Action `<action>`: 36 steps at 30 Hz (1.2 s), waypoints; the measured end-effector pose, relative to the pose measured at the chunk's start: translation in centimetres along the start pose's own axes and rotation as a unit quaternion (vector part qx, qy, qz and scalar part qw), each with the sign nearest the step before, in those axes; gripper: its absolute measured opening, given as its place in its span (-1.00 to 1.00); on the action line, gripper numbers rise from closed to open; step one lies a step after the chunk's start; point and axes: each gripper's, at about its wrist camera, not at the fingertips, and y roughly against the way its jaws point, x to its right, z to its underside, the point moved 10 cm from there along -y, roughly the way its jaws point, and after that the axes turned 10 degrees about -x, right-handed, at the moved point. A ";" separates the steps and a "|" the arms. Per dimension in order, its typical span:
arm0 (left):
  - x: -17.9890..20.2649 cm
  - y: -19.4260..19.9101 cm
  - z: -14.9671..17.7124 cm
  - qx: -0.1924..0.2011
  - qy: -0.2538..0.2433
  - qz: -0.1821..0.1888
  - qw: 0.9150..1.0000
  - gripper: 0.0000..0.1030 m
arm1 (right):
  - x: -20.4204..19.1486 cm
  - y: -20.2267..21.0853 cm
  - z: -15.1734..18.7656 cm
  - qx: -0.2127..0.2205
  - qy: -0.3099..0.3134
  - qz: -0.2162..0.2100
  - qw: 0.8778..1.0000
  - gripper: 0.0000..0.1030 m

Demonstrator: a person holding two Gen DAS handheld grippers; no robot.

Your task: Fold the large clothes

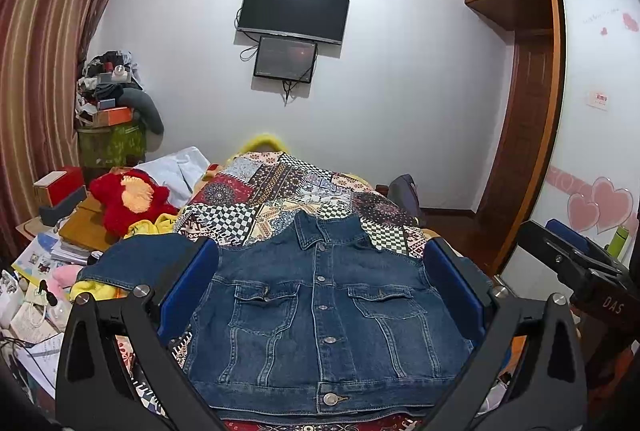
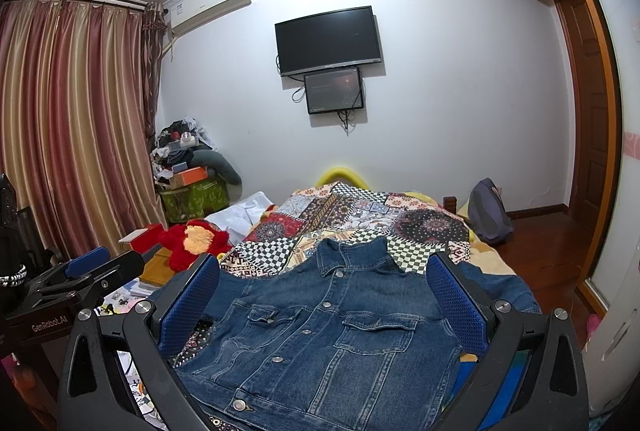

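A blue denim jacket (image 1: 320,331) lies flat and buttoned, front up, on a patchwork quilt (image 1: 280,191) covering the bed. Its collar points away from me. One sleeve (image 1: 136,259) spreads out to the left, and the other sleeve (image 2: 500,283) lies off to the right. My left gripper (image 1: 322,255) hovers open above the jacket's body (image 2: 320,343), blue pads wide apart, holding nothing. My right gripper (image 2: 324,261) is also open over the jacket and empty. Each gripper shows at the edge of the other's view, the right gripper (image 1: 548,231) and the left gripper (image 2: 120,261).
A red plush toy (image 1: 128,199) and yellow cloth lie at the bed's left side. Books, papers and boxes (image 1: 60,251) crowd a low surface further left. A grey backpack (image 2: 488,211) leans by the bed's far right corner. Wood floor and a wardrobe lie to the right.
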 end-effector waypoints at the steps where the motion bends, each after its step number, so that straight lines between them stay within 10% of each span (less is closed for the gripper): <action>1: 0.0 0.0 0.0 0.000 0.000 0.000 1.000 1.00 | 0.0 0.0 0.0 0.000 0.000 0.000 1.000 1.00; 22: -0.6 -1.2 -0.6 -0.009 0.007 -0.008 1.000 1.00 | 0.2 -1.0 -0.5 -0.017 0.002 0.005 1.000 1.00; 36: -7.6 -8.6 -2.2 -0.051 0.045 -0.071 0.995 1.00 | 0.0 -10.1 -1.6 -0.070 0.022 -0.001 0.997 1.00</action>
